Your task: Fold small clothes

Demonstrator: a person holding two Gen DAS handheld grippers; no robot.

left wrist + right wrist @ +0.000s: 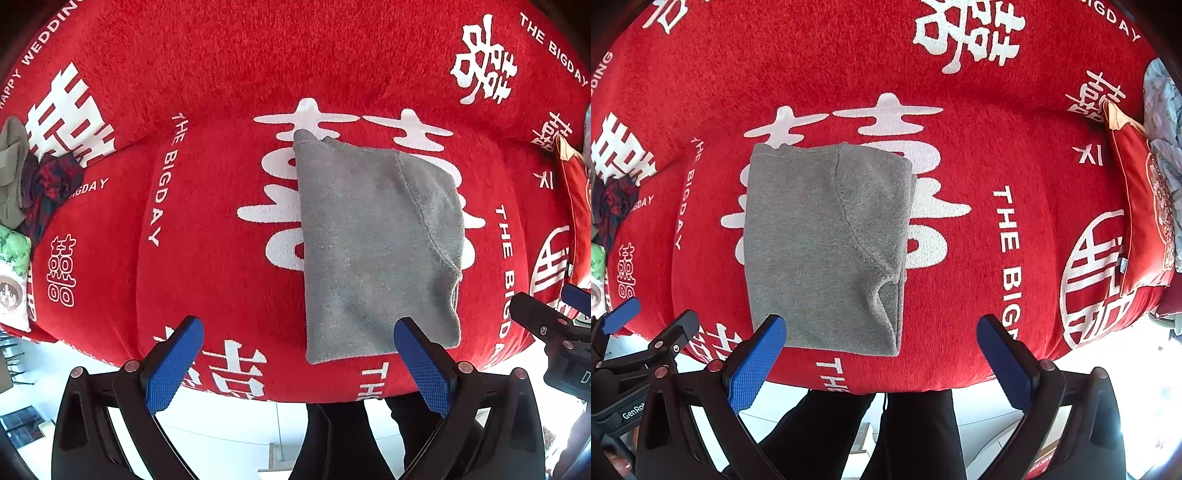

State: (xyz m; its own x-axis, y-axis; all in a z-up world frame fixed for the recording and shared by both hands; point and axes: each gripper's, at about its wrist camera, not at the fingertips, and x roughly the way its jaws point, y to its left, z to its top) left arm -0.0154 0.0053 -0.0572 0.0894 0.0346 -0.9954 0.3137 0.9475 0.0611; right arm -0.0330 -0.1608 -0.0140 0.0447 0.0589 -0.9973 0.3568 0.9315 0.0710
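Note:
A small grey garment (373, 251) lies folded flat on the red sofa seat (214, 229); it also shows in the right wrist view (820, 251), with a curved seam across it. My left gripper (299, 332) is open and empty, held just in front of the garment's near edge. My right gripper (882, 328) is open and empty, near the garment's near right corner. The right gripper shows at the right edge of the left wrist view (546, 317), and the left gripper at the left edge of the right wrist view (646, 325).
A pile of other clothes (33, 184) lies at the sofa's left end. A red cushion (1141, 206) and a pale blue cloth (1163, 122) stand at the right end. The person's dark legs (886, 435) are below the sofa's front edge.

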